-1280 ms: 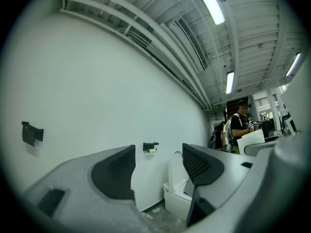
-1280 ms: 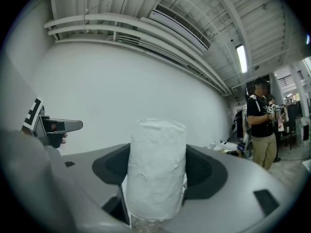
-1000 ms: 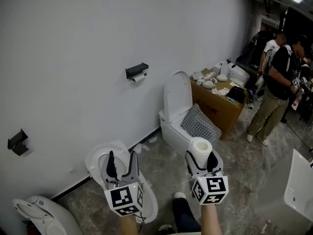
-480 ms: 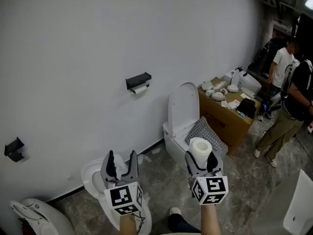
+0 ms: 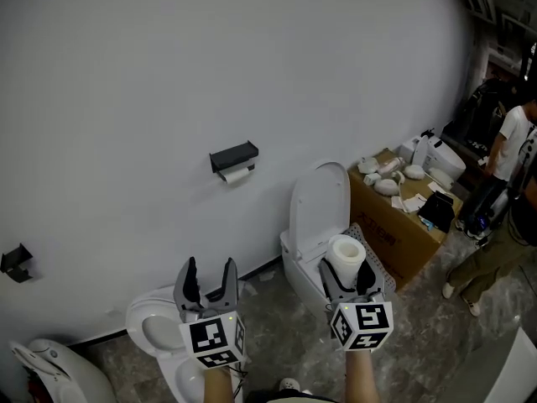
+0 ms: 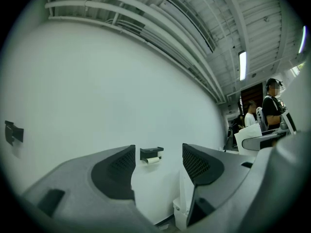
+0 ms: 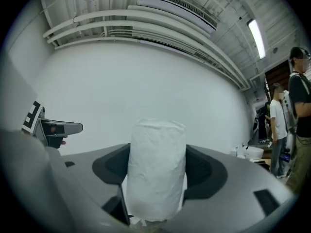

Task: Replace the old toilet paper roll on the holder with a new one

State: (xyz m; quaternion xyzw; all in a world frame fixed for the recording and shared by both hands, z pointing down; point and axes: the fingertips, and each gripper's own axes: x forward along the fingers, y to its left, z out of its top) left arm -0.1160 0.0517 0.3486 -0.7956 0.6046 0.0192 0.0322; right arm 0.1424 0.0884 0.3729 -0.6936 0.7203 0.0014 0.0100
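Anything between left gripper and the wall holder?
No, bare: head view shows only white wall between the left gripper and the holder.

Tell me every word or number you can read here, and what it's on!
No text is readable.
The cardboard box: faint print on its front, too blurred to read.
The papers on that box: too small to read.
The cubes on the left gripper and right gripper: square markers, no words.
The toilet paper roll in the right gripper: plain white.

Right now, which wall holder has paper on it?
The black holder left of the raised toilet lid: a pale roll hangs under it. The far-left holder shows none.
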